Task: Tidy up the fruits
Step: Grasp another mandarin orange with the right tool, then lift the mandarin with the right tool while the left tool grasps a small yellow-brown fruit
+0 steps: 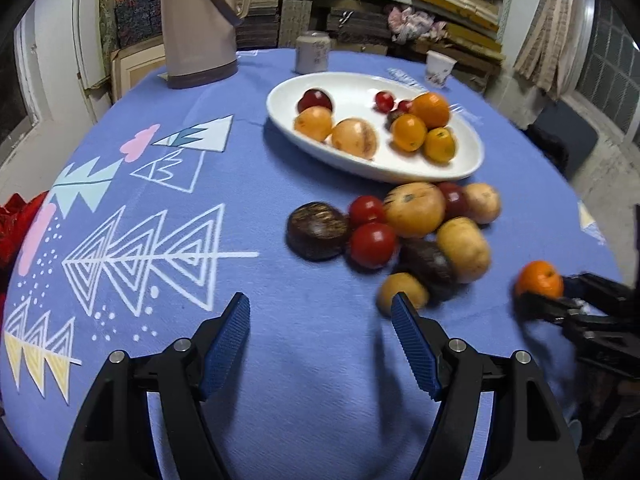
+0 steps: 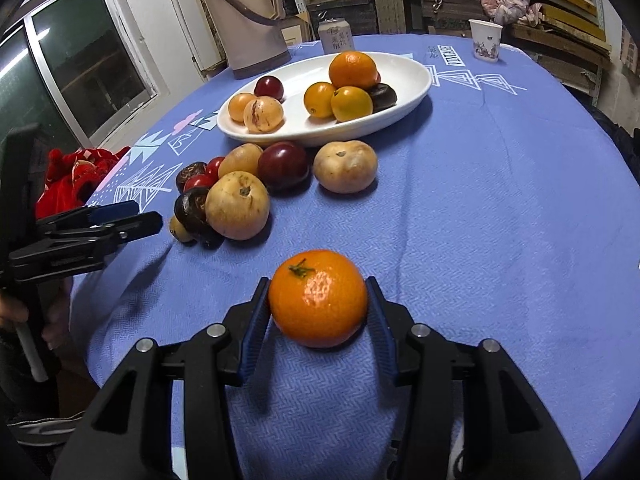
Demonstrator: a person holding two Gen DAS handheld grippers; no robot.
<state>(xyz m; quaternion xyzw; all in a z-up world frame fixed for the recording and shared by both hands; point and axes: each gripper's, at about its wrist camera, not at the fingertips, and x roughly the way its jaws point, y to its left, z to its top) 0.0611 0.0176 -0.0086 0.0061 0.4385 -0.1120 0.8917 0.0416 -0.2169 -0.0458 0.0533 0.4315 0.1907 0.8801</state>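
A: Round, dimpled, glossy orange mandarin (image 2: 318, 298) with a small green stem scar, resting on the tabletop (image 2: 500, 220), pinched between the ribbed blue pads (image 2: 256, 320) of the right gripper (image 2: 318, 304). Jaws narrow, both pads against the peel.

B: Agreed, closed on the fruit. Seen from the left wrist too, at the far right edge, only partly, with the black fingers blurred.

A: Left gripper (image 1: 320, 316) standing wide apart, nothing between the pads, only woven blue cloth below. Herringbone weave, white line-drawn triangles printed on it.

B: Beyond the mandarin, a loose heap of fruit (image 2: 240, 200): matte tan, potato-like lumps, smooth dark red plums, small shiny red tomatoes, rough dark brown rounds. Several tucked behind others, so no clean count.

A: Behind the heap, a smooth white oval dish (image 2: 416, 80), glazed, holding oranges, small yellow-orange fruit, speckled tan ones, a dark plum. One dark piece half hidden under the oranges.

B: Further back, a beige plastic jug (image 2: 244, 12) with a brown band, top cut off by the frame. A printed can (image 2: 336, 34) and a paper cup (image 2: 485, 40), lettering too small to read.

A: Crumpled red fabric (image 2: 76, 176) at the tabletop's left edge, partly blocked by the left gripper.
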